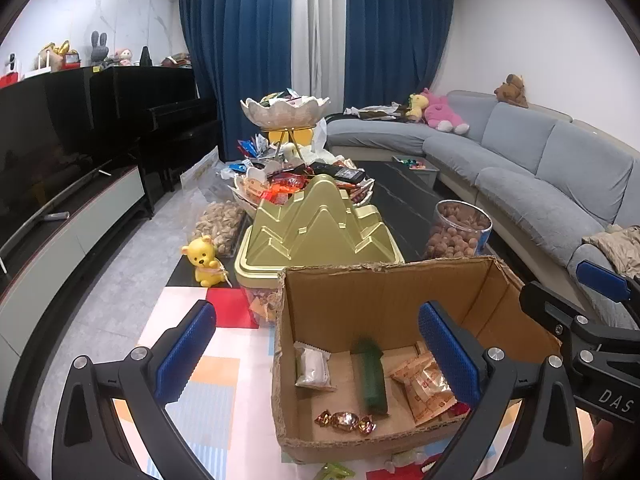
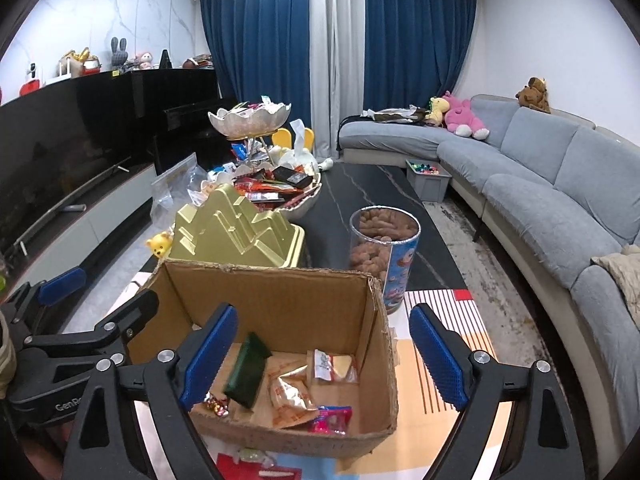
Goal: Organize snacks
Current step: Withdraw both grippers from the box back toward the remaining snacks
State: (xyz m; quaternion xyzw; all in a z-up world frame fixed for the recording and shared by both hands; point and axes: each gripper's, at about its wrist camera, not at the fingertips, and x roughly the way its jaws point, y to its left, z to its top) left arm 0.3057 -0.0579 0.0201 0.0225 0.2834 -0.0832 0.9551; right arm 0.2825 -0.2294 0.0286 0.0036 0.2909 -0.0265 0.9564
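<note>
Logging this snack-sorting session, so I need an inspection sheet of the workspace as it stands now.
Surface: dark table with a colourful mat at the near end.
Job's things: cardboard box holding a green bar, wrapped candy and orange packets.
Clutter: gold lid, nut jar, yellow bear, heaped snack bowls.
Grippers: left gripper and right gripper open, empty, over the box.
Cables: nothing seen.
Surroundings: sofa, blue curtains, TV.
</note>
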